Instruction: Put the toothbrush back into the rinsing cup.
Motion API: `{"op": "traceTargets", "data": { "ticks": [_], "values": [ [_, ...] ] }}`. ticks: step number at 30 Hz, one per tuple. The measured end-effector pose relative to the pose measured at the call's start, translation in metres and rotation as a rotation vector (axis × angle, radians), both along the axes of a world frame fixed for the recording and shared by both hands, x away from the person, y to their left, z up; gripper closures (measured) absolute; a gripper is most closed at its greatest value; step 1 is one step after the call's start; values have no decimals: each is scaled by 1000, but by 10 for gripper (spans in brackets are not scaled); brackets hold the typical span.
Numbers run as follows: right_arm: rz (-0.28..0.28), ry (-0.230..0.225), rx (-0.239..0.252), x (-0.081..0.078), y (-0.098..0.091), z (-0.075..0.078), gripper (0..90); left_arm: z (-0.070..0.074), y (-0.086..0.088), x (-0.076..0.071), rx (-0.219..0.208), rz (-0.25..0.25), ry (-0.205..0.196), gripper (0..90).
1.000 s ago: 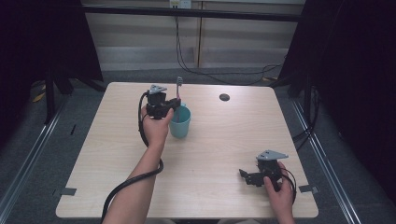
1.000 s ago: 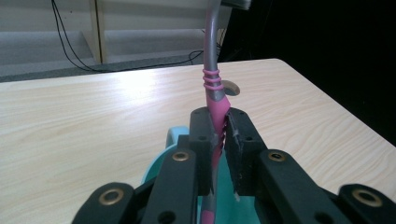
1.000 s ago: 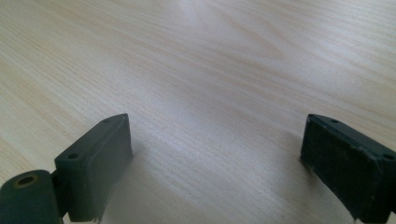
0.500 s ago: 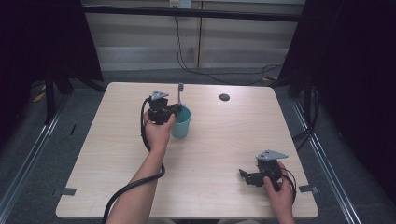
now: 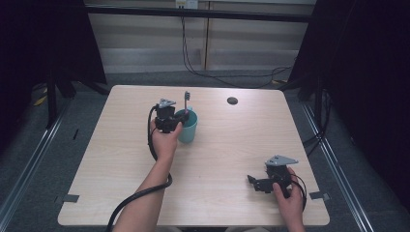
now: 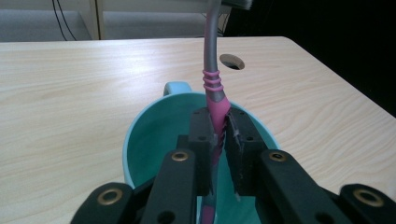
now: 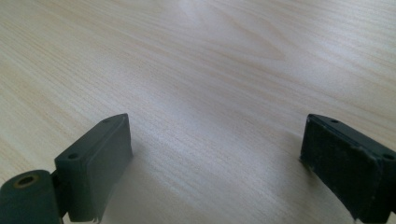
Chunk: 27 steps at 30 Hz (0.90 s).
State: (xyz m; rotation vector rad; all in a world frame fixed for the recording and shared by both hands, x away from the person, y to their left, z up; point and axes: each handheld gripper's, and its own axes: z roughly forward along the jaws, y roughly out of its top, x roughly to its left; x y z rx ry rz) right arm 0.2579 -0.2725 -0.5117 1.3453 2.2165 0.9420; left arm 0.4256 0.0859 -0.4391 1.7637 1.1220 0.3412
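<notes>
A teal mug (image 5: 187, 126) stands on the wooden table (image 5: 232, 145), left of its middle. My left gripper (image 5: 170, 124) is at the mug's rim, shut on a pink and grey toothbrush (image 5: 185, 104) that stands upright with its bristle end up. In the left gripper view the black jaws pinch the pink handle (image 6: 216, 116) over the mug's opening (image 6: 159, 140), and the handle's lower end hangs inside the mug. My right gripper (image 5: 256, 182) rests low near the table's front right, open, with bare wood (image 7: 215, 140) between its jaws.
A round cable hole (image 5: 232, 101) sits near the table's far edge, right of the mug. Cables trail from both grippers. Dark curtains and metal rails flank the table.
The left gripper with the toothbrush has come down a little at the mug. The right gripper has stayed put.
</notes>
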Motion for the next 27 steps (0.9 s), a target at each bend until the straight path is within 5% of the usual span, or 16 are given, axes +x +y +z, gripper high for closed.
{"op": "traceTargets", "data": {
  "ticks": [27],
  "values": [
    [0, -1, 1, 0, 1, 0, 81, -7, 5, -1, 39, -12, 24, 757]
  ]
}}
